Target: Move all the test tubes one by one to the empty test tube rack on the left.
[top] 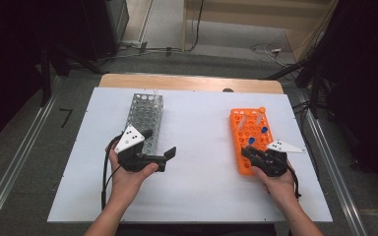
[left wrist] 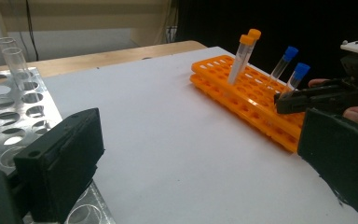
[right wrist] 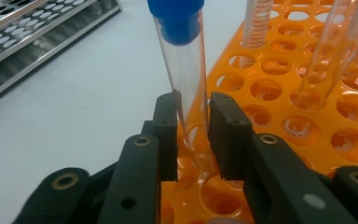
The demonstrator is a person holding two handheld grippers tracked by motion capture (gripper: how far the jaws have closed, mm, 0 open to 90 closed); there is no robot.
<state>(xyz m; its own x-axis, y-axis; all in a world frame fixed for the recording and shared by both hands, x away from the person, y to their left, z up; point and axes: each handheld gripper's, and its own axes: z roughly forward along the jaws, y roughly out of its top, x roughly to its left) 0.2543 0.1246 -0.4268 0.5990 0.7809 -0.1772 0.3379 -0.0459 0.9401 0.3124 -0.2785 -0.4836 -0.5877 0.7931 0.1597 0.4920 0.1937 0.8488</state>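
Grey carpeted floor (top: 24, 147) surrounds light wooden table (top: 192, 82), its top covered by white sheet (top: 202, 147). Pale metal floor rails (top: 15, 162) run along both sides of table. Black cables (top: 197, 24) and white cable (top: 270, 48) trail across floor behind table. Light wooden panel (top: 256, 14) stands at rear. Black curtains (top: 364, 73) hang at right; dark equipment (top: 98, 24) at left rear. Lighting even, overhead.
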